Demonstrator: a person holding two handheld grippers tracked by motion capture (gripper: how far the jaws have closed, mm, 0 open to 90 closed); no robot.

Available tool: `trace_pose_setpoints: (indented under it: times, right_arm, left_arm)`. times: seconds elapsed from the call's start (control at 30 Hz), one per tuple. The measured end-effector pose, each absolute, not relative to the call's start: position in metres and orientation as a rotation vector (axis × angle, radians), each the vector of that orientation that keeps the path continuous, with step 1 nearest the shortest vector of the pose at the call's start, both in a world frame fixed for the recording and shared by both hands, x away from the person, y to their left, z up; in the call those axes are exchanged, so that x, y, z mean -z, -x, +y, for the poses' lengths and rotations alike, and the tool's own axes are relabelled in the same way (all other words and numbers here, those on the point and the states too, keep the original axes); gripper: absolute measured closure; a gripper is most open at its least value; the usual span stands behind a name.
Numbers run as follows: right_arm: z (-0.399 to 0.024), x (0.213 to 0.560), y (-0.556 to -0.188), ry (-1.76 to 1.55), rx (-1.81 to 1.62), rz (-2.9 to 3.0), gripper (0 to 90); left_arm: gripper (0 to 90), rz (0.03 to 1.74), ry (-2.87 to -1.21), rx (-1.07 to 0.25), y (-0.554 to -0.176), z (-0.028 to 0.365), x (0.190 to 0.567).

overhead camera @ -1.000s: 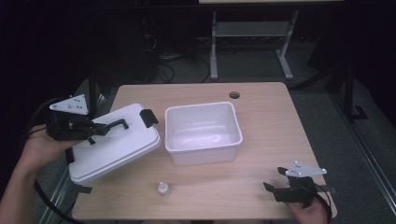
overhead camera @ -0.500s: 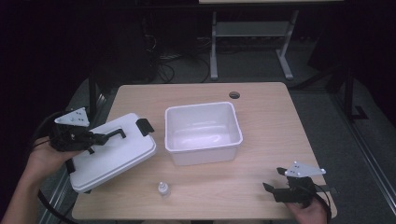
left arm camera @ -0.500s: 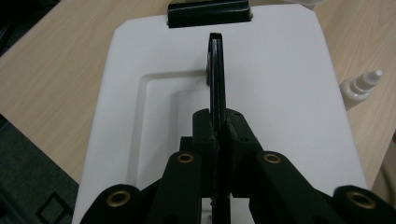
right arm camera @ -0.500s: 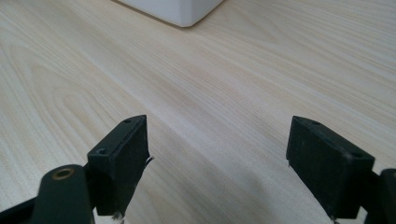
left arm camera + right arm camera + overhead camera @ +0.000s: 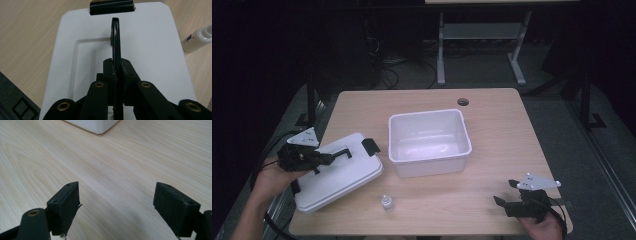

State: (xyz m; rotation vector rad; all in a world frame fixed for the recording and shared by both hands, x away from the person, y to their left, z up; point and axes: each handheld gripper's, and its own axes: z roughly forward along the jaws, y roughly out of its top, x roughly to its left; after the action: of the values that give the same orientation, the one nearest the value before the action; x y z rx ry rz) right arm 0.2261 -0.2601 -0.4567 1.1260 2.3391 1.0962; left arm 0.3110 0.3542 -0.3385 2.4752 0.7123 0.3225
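left jaws clamped, right jaws apart

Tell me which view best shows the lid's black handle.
The left gripper view: the handle runs up the middle, close and sharp, pinched in the left tool. The high view shows it small and partly covered by that tool, on the lid. The right gripper view faces bare table.

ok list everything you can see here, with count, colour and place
lid: 1, white with black handle and clips, table's left front, tilted over the edge
handle: 1, black, on the lid's top
bin: 1, white, open, table's middle
small bottle: 1, white, front edge, right of the lid
table: 1, light wood, round hole at the back
left gripper: 1, black, shut on the handle
right gripper: 1, black, open, front right corner
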Motion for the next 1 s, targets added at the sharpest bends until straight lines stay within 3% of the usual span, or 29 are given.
trace_pose_setpoints:
  times: [0.43,1.0]
  right_arm:
    - [-0.258,0.457,-0.227,-1.120,-1.093,2.347,20.6]
    - [-0.255,0.459,-0.227,-1.110,-1.079,2.364,20.7]
  left_arm:
    - [84.2,0.733,-2.492,-0.241,-0.314,0.351,0.373]
    - [84.2,0.757,-2.515,-0.229,-0.322,0.350,0.397]
